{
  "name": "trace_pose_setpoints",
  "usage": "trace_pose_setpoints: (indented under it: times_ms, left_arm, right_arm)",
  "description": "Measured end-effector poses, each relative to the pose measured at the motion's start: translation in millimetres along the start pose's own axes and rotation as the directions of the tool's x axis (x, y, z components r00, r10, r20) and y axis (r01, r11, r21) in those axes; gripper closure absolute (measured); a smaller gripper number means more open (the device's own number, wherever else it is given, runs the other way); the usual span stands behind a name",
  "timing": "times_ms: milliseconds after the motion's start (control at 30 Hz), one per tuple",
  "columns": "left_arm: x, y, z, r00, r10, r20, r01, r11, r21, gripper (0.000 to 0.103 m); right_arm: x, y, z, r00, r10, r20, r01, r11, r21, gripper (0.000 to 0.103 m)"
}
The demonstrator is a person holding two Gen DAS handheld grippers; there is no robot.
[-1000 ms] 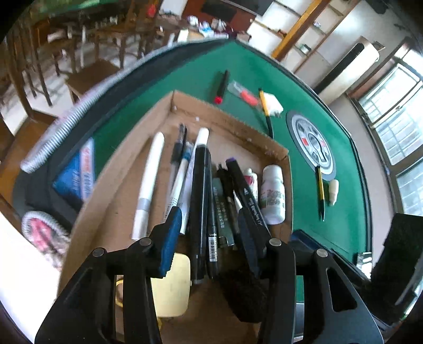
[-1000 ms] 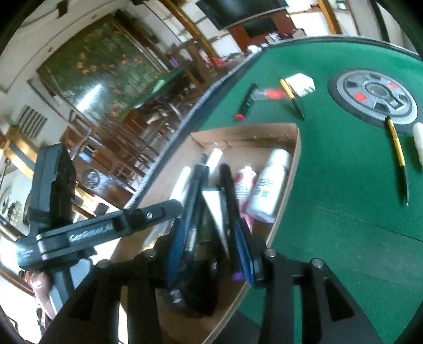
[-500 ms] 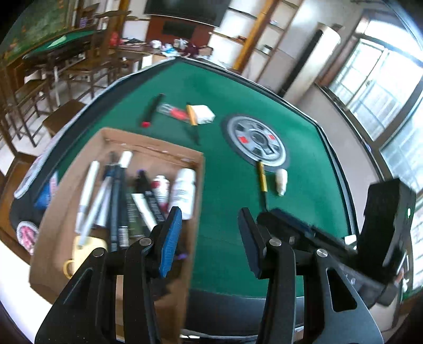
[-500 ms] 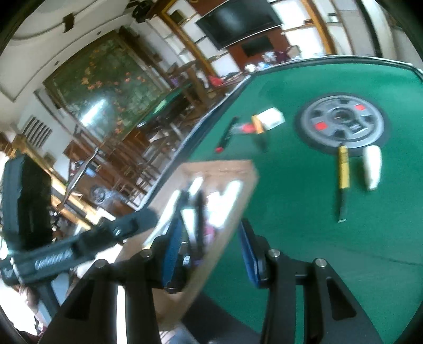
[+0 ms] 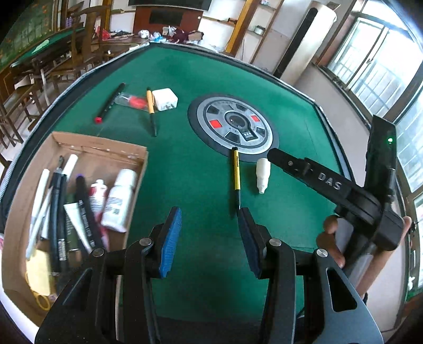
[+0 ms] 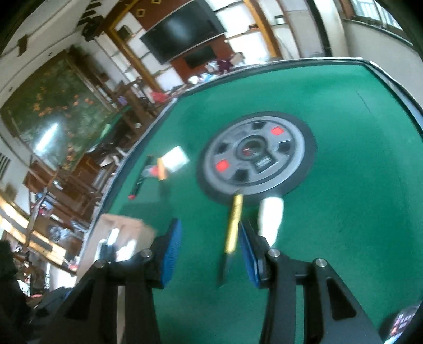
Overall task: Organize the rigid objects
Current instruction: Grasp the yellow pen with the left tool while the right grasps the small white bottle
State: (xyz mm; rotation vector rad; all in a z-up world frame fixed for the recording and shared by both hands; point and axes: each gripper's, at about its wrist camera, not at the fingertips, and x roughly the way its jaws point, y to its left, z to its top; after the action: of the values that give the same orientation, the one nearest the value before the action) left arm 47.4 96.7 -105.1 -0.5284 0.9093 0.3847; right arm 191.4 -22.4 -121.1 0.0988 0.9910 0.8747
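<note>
This looks like a mahjong or card parlour. The table (image 5: pixel 201 174) is topped in green felt with a round dial panel (image 5: pixel 232 127) set in its middle, as on an automatic mahjong table. Beyond the table's far edge stand dark wooden chairs (image 5: pixel 87 47), another green-topped table (image 5: pixel 39 47), a wall-mounted television (image 6: pixel 182 29) and open shelving (image 5: pixel 238 23).

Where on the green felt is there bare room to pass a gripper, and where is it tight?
Bare felt lies between the cardboard box and the yellow-and-black pen, and beyond the round grey dial plate toward the far edge. Crowded: the far-left cluster around the white square adapter, and the box interior, packed with pens and bottles. The small white bottle lies close beside the pen.
</note>
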Motion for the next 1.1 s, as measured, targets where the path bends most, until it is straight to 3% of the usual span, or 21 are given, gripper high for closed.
trace_pose_setpoints:
  times_ms: [233,700,967,1100]
  left_arm:
    - [36,-13,9,0.999,0.024,-0.041,-0.023,1.000,0.012,0.059]
    - [82,-16,15,0.994,0.044,-0.103,-0.046,0.999,-0.009,0.059]
    - [93,-17,18,0.991,0.054,-0.122,-0.055,0.998,-0.007,0.059]
    - [100,-22,21,0.990,0.055,-0.131,-0.055,0.998,0.001,0.059]
  right_arm:
    - [25,-34,-7,0.999,-0.025,-0.036,0.028,0.996,0.084,0.059]
    - [38,-50,-11,0.989,-0.094,-0.112,0.104,0.991,0.088,0.059]
    - [29,-67,-10,0.994,-0.031,-0.103,0.047,0.987,0.156,0.061]
    - [31,-70,-9,0.993,0.007,-0.119,0.014,0.984,0.176,0.070]
